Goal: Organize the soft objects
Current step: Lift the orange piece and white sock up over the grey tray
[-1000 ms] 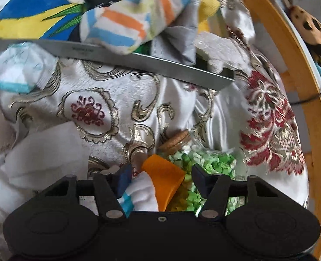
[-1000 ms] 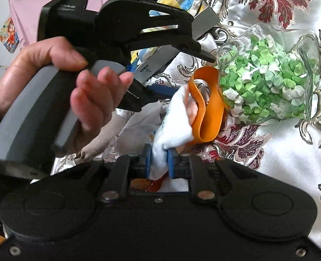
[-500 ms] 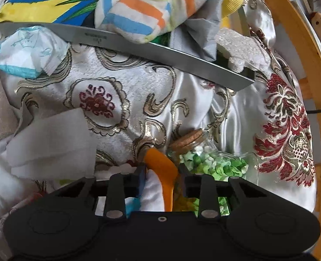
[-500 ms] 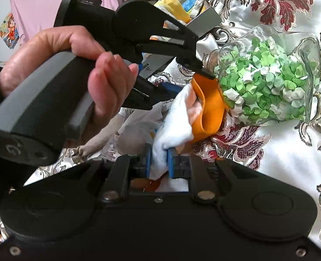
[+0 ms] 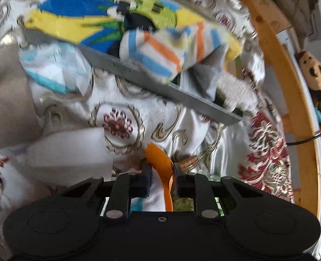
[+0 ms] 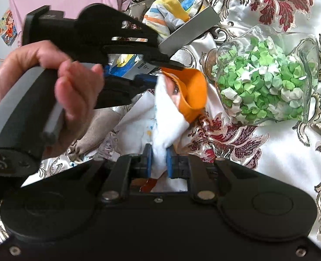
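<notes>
A white sock (image 6: 167,117) with an orange cuff (image 6: 193,91) is stretched between both grippers above the patterned satin cloth. My right gripper (image 6: 159,152) is shut on the sock's white end. My left gripper (image 5: 161,169) is closing its jaws, and its pads pinch the orange cuff (image 5: 160,158). The right wrist view shows a hand holding the left gripper (image 6: 163,72) at the cuff. Beyond it lies a grey metal bin (image 5: 160,87) holding a striped sock (image 5: 160,52) and a parrot-print cloth (image 5: 84,21).
A glass jar of green paper stars (image 6: 262,78) lies on its side just right of the sock. A tissue pack (image 5: 54,69) and a folded white cloth (image 5: 69,152) lie to the left. A curved wooden rail (image 5: 291,108) borders the right.
The left gripper's jaws have narrowed from wide apart onto the orange cuff, and that gripper has lifted and moved a little. The right gripper has kept still, gripping the sock.
</notes>
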Available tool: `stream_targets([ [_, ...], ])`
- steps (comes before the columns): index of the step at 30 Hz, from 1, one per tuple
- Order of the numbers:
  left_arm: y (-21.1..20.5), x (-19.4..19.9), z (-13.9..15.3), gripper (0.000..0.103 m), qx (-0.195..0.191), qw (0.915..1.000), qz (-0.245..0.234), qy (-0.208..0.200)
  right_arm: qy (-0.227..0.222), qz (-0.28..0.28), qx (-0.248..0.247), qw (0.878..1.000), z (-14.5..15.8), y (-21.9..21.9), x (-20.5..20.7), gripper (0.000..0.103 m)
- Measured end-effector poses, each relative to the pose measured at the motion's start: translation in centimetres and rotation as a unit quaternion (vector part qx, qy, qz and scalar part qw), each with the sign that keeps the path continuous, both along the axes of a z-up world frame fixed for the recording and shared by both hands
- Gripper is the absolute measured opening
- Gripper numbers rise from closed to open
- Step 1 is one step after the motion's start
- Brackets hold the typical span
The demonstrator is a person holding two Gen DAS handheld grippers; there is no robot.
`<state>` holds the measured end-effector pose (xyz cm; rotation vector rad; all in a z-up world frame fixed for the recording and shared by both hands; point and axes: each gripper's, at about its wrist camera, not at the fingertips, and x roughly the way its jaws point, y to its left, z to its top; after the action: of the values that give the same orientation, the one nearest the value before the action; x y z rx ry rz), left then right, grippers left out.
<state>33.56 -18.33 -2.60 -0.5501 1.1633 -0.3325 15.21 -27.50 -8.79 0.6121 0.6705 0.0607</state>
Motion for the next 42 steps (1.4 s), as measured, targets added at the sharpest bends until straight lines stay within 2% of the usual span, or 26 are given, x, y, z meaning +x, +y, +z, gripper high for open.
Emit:
stream_targets([
  [6,1.4,-0.8,2.9,0.021,-0.008,0.9988,0.0,-0.049,-0.028,-0.01,-0.022,0.999,1.0,-0.1,-0.7,0.004],
  [11,2.7,-0.8,5.4,0.02,-0.013,0.9957,0.01,-0.091,-0.029,0.002,-0.059,0.998,1.5,0.6,-0.9,0.003],
  [18,4.0,-1.1,8.0,0.016,0.007,0.9922,0.014,-0.123,-0.036,-0.002,-0.075,0.997,2.0,0.8,-1.0,0.003],
  [22,5.0,-1.2,9.1,0.016,0.007,0.991,0.018,-0.132,-0.057,0.002,-0.115,0.992,2.7,1.4,-1.2,0.003],
  [26,5.5,-1.6,10.3,0.016,0.014,0.9886,0.014,-0.149,-0.091,0.009,-0.185,0.978,3.9,2.6,-1.6,0.003],
  [32,6.1,-2.3,11.6,0.016,0.025,0.9849,0.004,-0.171,-0.16,0.014,-0.291,0.943,5.8,3.9,-1.1,0.002],
  [35,6.5,-2.1,12.2,0.016,0.026,0.9833,0.005,-0.18,-0.208,0.01,-0.31,0.928,7.3,3.6,0.0,0.002],
  [40,6.9,-0.5,12.9,0.016,0.035,0.9807,0.008,-0.192,-0.285,0.009,-0.298,0.911,9.6,2.2,2.7,0.002],
  [42,6.9,0.5,13.0,0.016,0.035,0.9803,0.015,-0.194,-0.302,0.003,-0.291,0.908,10.3,1.3,4.2,0.002],
])
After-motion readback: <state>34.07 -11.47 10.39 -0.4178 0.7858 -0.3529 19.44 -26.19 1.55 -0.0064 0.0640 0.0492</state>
